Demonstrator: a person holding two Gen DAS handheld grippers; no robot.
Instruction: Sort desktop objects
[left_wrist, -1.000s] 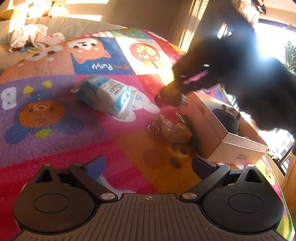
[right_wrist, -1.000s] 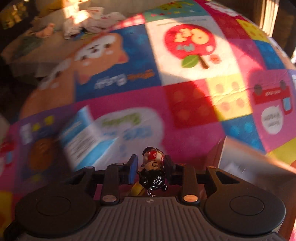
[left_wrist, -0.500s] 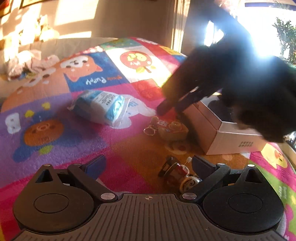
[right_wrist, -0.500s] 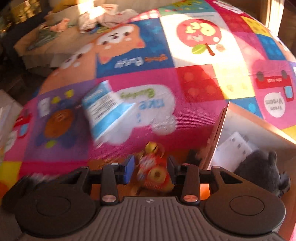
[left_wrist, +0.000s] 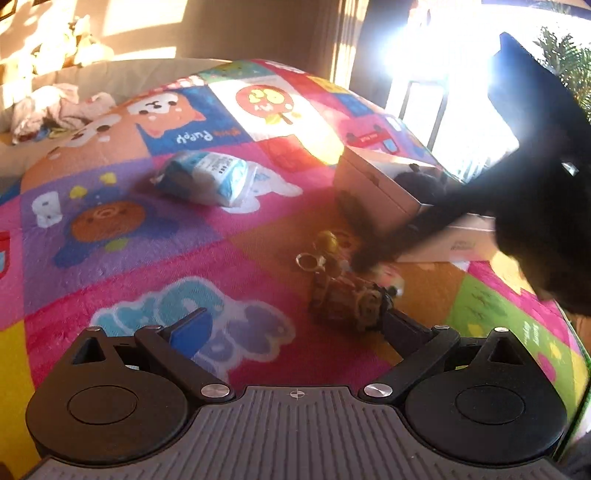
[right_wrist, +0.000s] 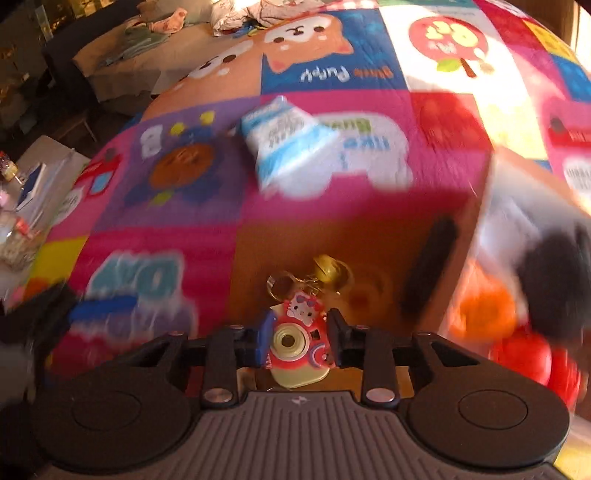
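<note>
A bright patchwork cartoon play mat (left_wrist: 122, 236) lies sunlit near a window. The right gripper (right_wrist: 297, 339) is closing on a red toy-camera keychain (right_wrist: 295, 341); the left gripper (left_wrist: 291, 325) stands apart, empty.

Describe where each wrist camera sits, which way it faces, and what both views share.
Right wrist: on the right gripper, angled steeply down at the mat; its jaws are closing on a camera keychain.
Left wrist: on the left gripper, open and empty, looking across the mat; the right gripper shows as a dark blur.
Shared: the tissue pack, the box, the camera keychain.
</note>
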